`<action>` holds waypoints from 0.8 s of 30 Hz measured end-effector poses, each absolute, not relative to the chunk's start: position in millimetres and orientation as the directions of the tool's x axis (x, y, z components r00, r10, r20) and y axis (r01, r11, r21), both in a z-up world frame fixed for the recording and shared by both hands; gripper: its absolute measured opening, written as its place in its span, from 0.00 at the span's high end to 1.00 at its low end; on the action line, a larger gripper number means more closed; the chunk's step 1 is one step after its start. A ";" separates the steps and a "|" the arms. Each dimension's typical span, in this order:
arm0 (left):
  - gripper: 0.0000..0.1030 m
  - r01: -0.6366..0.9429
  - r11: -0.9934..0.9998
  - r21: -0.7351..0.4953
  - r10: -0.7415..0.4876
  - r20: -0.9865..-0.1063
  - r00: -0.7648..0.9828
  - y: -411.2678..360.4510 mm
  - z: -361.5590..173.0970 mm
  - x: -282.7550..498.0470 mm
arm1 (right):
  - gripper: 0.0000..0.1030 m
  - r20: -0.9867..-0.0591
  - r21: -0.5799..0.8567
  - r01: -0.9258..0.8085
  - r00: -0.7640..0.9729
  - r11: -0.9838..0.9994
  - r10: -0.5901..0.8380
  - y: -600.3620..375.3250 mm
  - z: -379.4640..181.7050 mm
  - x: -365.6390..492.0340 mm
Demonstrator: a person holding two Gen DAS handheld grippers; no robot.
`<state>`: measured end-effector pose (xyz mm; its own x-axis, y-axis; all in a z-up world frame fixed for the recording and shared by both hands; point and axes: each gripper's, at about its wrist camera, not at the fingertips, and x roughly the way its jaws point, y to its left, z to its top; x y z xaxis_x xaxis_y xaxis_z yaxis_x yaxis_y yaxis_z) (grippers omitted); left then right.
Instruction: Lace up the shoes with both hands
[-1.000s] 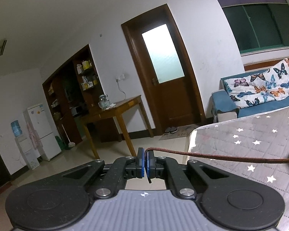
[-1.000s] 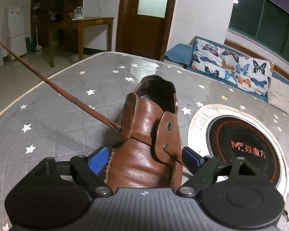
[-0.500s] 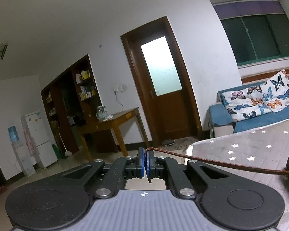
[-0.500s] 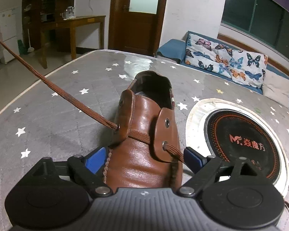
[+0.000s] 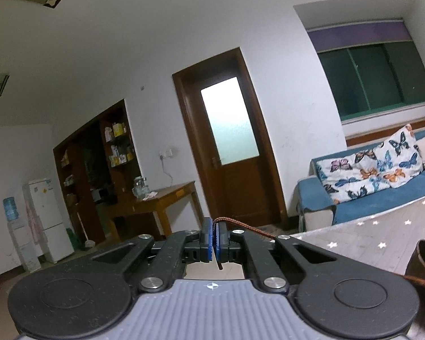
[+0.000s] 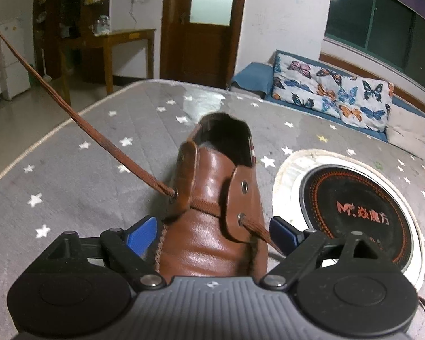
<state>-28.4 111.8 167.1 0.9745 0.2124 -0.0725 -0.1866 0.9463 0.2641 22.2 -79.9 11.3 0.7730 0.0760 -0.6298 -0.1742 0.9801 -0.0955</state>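
Overhead, the left claw [image 5: 214, 238] clamps the brown lace [image 6: 79, 119] taut off the surface's [image 6: 70, 170] edge, while the right claw [image 6: 212, 233], pads apart, straddles the leather shoe [image 6: 212, 198] mid-surface beside a round cooktop [image 6: 354, 215].

shoe [image 6: 212, 226]: between spread fingers [image 6: 143, 233] | lace [image 6: 99, 138]: taut from left eyelet, up-left
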 end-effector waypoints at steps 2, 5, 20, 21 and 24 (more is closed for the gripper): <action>0.97 -0.176 0.950 0.258 0.199 -0.063 0.978 111.5 172.1 -28.9 | 0.17 -0.614 -0.087 -0.195 0.782 0.977 0.102 -80.1 17.2 19.6; 0.97 -0.164 0.953 0.255 0.182 -0.051 0.982 108.2 178.3 -30.9 | 0.21 -0.585 -0.075 -0.252 0.795 0.965 0.162 -76.7 27.8 15.0; 0.97 -0.071 0.967 0.244 0.066 0.026 0.997 89.1 207.8 -57.2 | 0.54 -0.374 -0.201 -0.603 0.775 0.772 0.509 -12.8 106.0 -4.2; 0.97 -0.061 0.968 0.242 0.055 0.032 0.998 88.4 209.1 -60.4 | 0.57 -0.362 -0.213 -0.617 0.770 0.758 0.525 -9.5 111.6 -6.3; 0.97 -0.031 0.970 0.241 0.020 0.048 0.999 84.4 214.8 -66.8 | 0.63 -0.320 -0.249 -0.651 0.754 0.717 0.574 0.6 132.4 -15.3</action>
